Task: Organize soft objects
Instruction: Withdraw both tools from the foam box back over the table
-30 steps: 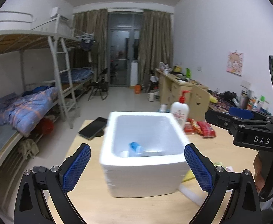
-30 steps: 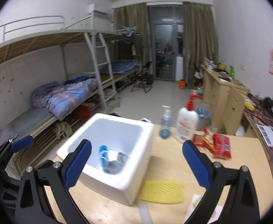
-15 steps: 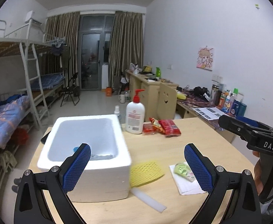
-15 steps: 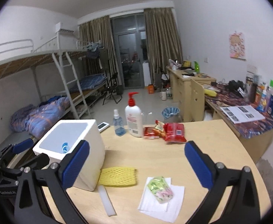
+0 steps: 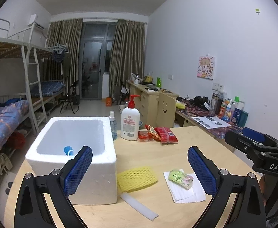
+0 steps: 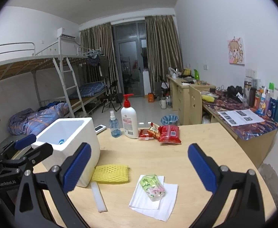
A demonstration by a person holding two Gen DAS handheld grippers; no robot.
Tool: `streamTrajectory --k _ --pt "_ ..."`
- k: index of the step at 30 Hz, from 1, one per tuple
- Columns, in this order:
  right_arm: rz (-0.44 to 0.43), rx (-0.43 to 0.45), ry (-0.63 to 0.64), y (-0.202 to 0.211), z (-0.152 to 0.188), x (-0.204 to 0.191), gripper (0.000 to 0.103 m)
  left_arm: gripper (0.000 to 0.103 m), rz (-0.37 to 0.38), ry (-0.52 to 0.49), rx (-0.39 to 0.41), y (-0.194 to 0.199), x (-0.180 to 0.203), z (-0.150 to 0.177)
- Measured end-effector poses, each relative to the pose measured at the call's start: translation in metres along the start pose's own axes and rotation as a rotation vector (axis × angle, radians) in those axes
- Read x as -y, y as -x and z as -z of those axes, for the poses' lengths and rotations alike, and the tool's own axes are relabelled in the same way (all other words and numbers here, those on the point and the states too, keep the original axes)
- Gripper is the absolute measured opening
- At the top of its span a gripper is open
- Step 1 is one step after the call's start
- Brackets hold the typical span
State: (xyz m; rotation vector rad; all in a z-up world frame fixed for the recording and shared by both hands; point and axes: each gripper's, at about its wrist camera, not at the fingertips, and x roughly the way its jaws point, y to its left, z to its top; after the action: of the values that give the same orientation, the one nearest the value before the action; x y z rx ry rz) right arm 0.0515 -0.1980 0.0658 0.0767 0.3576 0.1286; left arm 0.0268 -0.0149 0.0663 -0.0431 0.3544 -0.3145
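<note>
Both grippers empty, jaws spread wide, hovering over the table (image 5: 157, 157). Left gripper (image 5: 139, 169) faces the foam box (image 5: 93, 172) at its 10 o'clock; a blue item (image 5: 68, 150) already lies inside. Right gripper (image 6: 139, 168) points at the loose soft things: yellow foam net (image 6: 110, 173) touching the box's near corner at 7 o'clock, green packet (image 6: 153, 187) on a white tissue (image 6: 169, 207) at 6 o'clock, white foam strip (image 6: 98, 196) just beside the net. Red snack packs (image 6: 167, 134) and pump bottle (image 6: 129, 121) sit at 12 o'clock. Step looks like choosing the next pick. Next move likely: lower onto net or packet, pinch lightly, carry to box.
</note>
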Motion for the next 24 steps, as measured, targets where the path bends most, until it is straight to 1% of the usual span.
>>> streamTrajectory --k 4,9,13,17,20,22,24 --pt "0.009 0.028 0.024 0.006 0.013 0.0 0.103 0.101 -0.009 0.002 0.038 0.007 0.001 0.015" --pt "0.015 0.024 0.07 0.008 0.032 -0.001 0.103 0.101 -0.017 -0.002 0.051 0.011 0.005 0.037" --pt "0.015 0.026 0.077 0.011 0.045 0.0 0.103 0.101 -0.006 0.018 0.044 0.012 0.008 0.056" --pt "0.033 0.019 0.081 0.014 0.061 0.003 0.103 0.101 -0.04 -0.008 0.041 0.014 0.007 0.072" --pt "0.036 0.004 0.057 0.015 0.069 0.011 0.103 0.101 -0.037 0.001 0.018 0.011 0.006 0.082" --pt "0.031 0.004 0.036 0.016 0.071 0.014 0.103 0.101 -0.046 0.0 0.016 0.01 0.008 0.087" --pt "0.024 -0.004 0.023 0.016 0.071 0.016 0.103 0.101 -0.039 -0.007 -0.005 0.008 0.011 0.09"
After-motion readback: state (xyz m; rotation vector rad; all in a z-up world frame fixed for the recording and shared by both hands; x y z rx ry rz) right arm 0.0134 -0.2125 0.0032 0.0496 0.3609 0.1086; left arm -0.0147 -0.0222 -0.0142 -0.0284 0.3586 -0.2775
